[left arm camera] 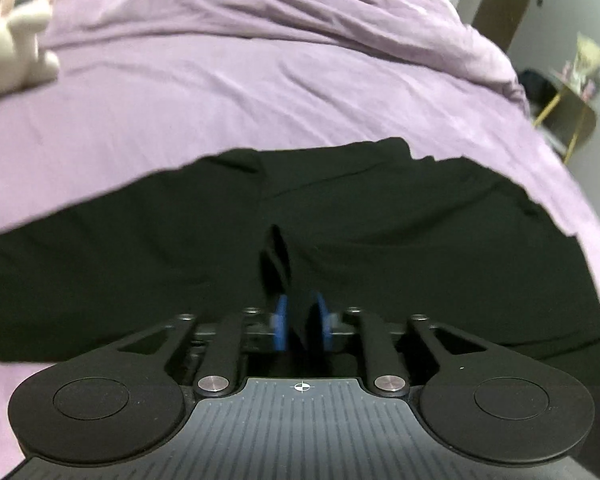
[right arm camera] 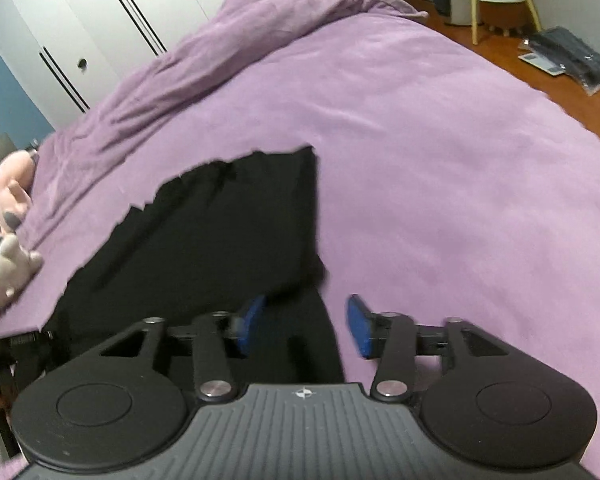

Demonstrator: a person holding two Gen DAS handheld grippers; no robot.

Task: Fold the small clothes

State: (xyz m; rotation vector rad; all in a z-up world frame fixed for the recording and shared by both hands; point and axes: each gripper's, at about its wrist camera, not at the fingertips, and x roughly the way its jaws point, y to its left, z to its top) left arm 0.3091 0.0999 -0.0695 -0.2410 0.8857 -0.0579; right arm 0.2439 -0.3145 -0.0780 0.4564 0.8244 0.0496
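Note:
A black garment [left arm camera: 380, 240] lies spread flat on the purple bed sheet [left arm camera: 220, 92]. In the left wrist view my left gripper [left arm camera: 301, 322] hovers over its near middle. The blue pads [left arm camera: 281, 322] stand a narrow gap apart, and a raised fold of the black cloth runs up between them without being clearly pinched. In the right wrist view my right gripper [right arm camera: 306, 320] is open wide over the right edge of the black garment [right arm camera: 220, 232]. A strip of that edge lies below and between its blue pads [right arm camera: 359, 330], and neither pad presses on it.
A bunched purple duvet [right arm camera: 220, 52] runs along the far side of the bed. Plush toys [right arm camera: 8, 216] sit at the left edge. White wardrobe doors [right arm camera: 100, 8] stand behind. A stool [right arm camera: 500, 4] and a dark bag [right arm camera: 572, 60] are on the wooden floor to the right.

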